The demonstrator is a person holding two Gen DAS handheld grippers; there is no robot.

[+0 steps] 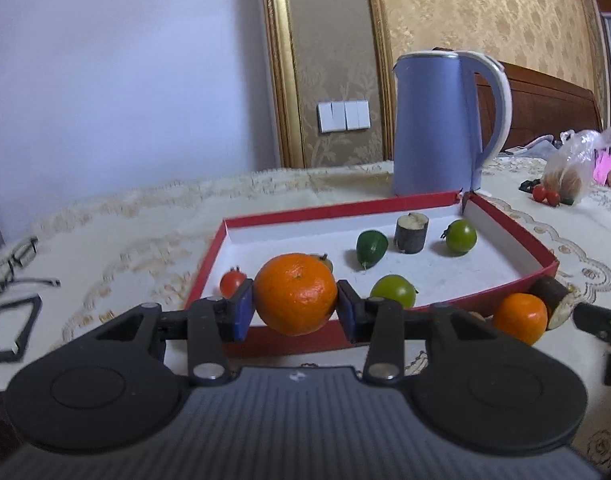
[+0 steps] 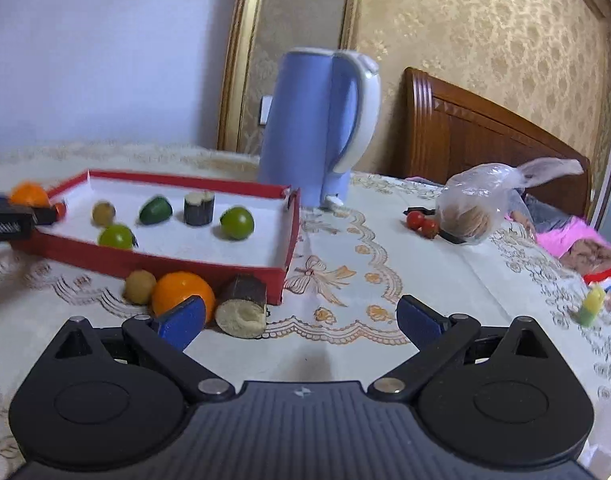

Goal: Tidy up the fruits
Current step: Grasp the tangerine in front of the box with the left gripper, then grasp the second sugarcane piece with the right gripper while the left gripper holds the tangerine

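My left gripper [image 1: 295, 306] is shut on a large orange [image 1: 295, 294] and holds it above the near edge of the red tray [image 1: 505, 216]. In the tray lie two green tomatoes [image 1: 393, 290], a dark green fruit [image 1: 371, 247], a dark cane stub [image 1: 410, 234] and a red tomato [image 1: 231, 283]. My right gripper [image 2: 301, 320] is open and empty over the tablecloth. Just to its left, outside the tray [image 2: 209, 266], lie a second orange [image 2: 181, 294], a cane piece [image 2: 241, 312] and a small tan fruit [image 2: 140, 286]. The left gripper with its orange [image 2: 28, 195] shows at the far left of the right wrist view.
A blue kettle [image 1: 433, 124] stands behind the tray. A plastic bag of nuts [image 2: 475, 208] and two red tomatoes [image 2: 421, 222] lie at the far right. Glasses [image 1: 13, 266] and a black frame [image 1: 9, 328] lie at the left. A bed sits beyond the table.
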